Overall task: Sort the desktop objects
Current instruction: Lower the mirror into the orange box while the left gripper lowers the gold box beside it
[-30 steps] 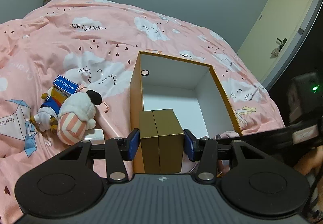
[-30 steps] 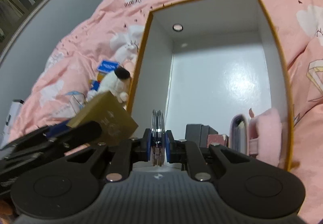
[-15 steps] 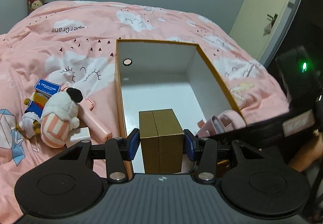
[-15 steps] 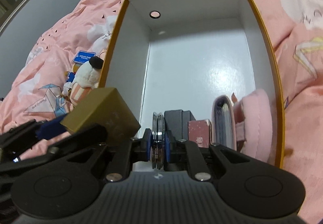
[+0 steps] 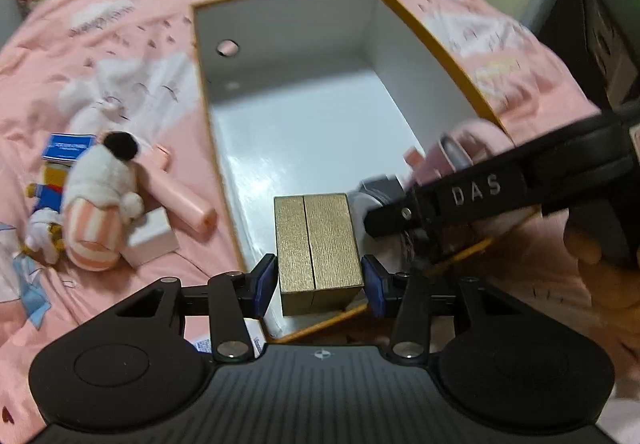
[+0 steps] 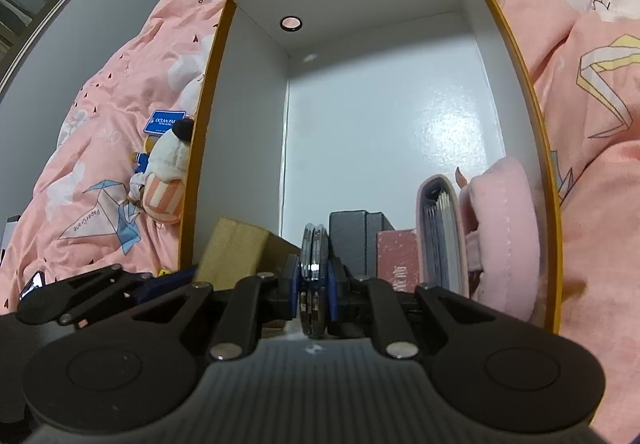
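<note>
My left gripper (image 5: 320,281) is shut on a gold box (image 5: 318,248), its blue pads pressed on both sides. It hangs over the near left corner of an open storage box (image 5: 424,32) with an orange rim and white inside. In the right wrist view my right gripper (image 6: 314,284) is shut on a thin round silver disc (image 6: 314,256), held on edge low at the near end of the same storage box (image 6: 208,96). The gold box (image 6: 236,252) shows just left of the disc.
Along the near wall inside stand a dark grey box (image 6: 352,240), a dark red box (image 6: 396,252), a card wallet (image 6: 440,228) and a pink pouch (image 6: 504,228). On the pink quilt to the left lie a plush toy (image 5: 100,200), a pink tube (image 5: 180,196) and a small white box (image 5: 150,236).
My left gripper has carried the gold box forward and down over the storage box's near left corner, rolling as it went. The right gripper has sunk a little with the disc.
</note>
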`<state>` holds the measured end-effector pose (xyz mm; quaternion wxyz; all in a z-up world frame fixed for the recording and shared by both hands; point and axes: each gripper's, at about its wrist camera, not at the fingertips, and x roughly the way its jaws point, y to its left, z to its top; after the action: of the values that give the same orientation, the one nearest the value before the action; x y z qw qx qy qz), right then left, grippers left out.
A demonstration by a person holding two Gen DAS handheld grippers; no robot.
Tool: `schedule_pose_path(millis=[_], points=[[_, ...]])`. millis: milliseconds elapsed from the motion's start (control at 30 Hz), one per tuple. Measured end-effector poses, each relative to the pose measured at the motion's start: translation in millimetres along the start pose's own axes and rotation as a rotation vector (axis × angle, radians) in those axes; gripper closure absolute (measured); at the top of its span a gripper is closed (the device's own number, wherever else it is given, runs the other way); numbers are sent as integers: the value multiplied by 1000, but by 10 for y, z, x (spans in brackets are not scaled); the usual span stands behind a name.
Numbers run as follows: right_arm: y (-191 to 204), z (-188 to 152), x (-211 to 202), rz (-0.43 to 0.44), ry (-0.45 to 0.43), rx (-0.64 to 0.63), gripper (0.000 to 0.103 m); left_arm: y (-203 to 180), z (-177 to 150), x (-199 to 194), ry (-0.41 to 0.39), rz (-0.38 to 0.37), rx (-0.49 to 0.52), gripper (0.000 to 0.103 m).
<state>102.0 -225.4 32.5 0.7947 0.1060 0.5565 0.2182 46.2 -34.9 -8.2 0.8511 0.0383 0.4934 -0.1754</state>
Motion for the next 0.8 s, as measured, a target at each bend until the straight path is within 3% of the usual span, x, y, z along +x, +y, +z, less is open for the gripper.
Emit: schedule_pose_path(millis=[200, 367, 433, 500, 533, 800], points=[[47, -7, 2, -17, 4, -23, 86, 41, 68, 80, 60, -62, 15, 48], [-14, 21, -8, 17, 24, 12, 82, 173, 100, 168, 91, -162, -28, 48], [-33, 28, -2, 22, 30, 26, 80, 194, 116, 194, 99, -187, -44, 50], [-44, 27, -16, 32, 26, 37, 75, 212, 129, 222, 105, -241, -55, 64], [-55, 29, -33, 44, 20, 46, 73, 231, 133, 259, 121, -279, -79, 66], [-7, 71, -186, 50, -29, -12, 68, 251, 97, 159, 95, -254, -81, 66]])
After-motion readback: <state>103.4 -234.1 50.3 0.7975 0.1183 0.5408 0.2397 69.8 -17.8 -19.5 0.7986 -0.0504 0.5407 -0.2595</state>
